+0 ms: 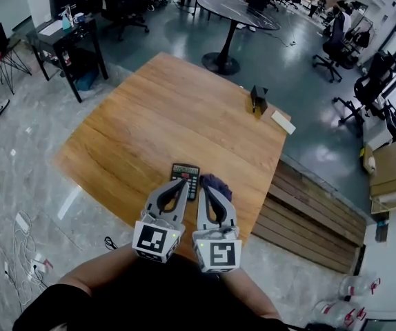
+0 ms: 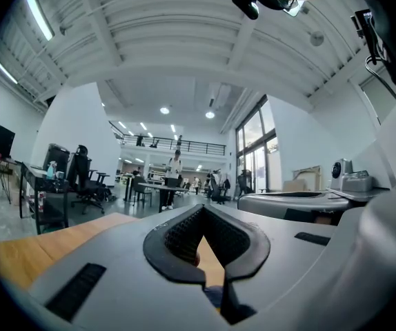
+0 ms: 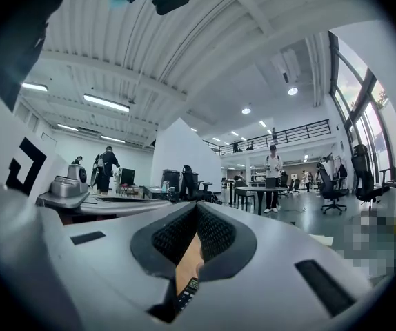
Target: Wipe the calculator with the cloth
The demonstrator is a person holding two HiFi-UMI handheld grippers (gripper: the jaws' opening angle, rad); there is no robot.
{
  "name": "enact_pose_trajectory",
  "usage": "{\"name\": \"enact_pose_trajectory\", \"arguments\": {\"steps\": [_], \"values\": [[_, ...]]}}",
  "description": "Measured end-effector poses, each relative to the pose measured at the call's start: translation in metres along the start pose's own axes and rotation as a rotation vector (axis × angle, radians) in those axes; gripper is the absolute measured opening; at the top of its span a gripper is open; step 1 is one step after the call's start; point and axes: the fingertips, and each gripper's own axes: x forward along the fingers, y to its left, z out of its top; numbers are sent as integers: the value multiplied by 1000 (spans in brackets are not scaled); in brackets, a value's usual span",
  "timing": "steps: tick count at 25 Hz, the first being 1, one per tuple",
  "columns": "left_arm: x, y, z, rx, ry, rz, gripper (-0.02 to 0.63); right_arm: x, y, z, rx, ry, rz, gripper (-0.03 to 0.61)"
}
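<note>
- Head view: calculator [image 1: 185, 178] lies near the table's [image 1: 150, 109] front edge, with the purple cloth [image 1: 216, 183] just beside it on its right. The 2 grippers, left gripper [image 1: 182, 184] and right gripper [image 1: 204, 191], hover side by side above them, probably a neutral pose.
- Left gripper view: left gripper [image 2: 201, 212] has its jaws pressed together on nothing, and wood shows beneath.
- Right gripper view: right gripper [image 3: 196, 211] is likewise closed and empty, with the calculator [image 3: 186, 292] below, so wiping isn't under way.

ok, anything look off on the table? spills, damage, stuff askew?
Nothing stands out. The calculator lies flat near the near edge of the table, with the purple cloth bunched up beside it. No spill or damage shows. The left gripper and right gripper are both shut and empty.
</note>
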Motion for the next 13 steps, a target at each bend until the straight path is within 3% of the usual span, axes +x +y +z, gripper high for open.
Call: {"name": "enact_pose_trajectory", "arguments": {"steps": [13], "values": [[4, -10, 4, 13, 12, -6, 6, -6, -11, 6, -11, -4, -18, 15]]}}
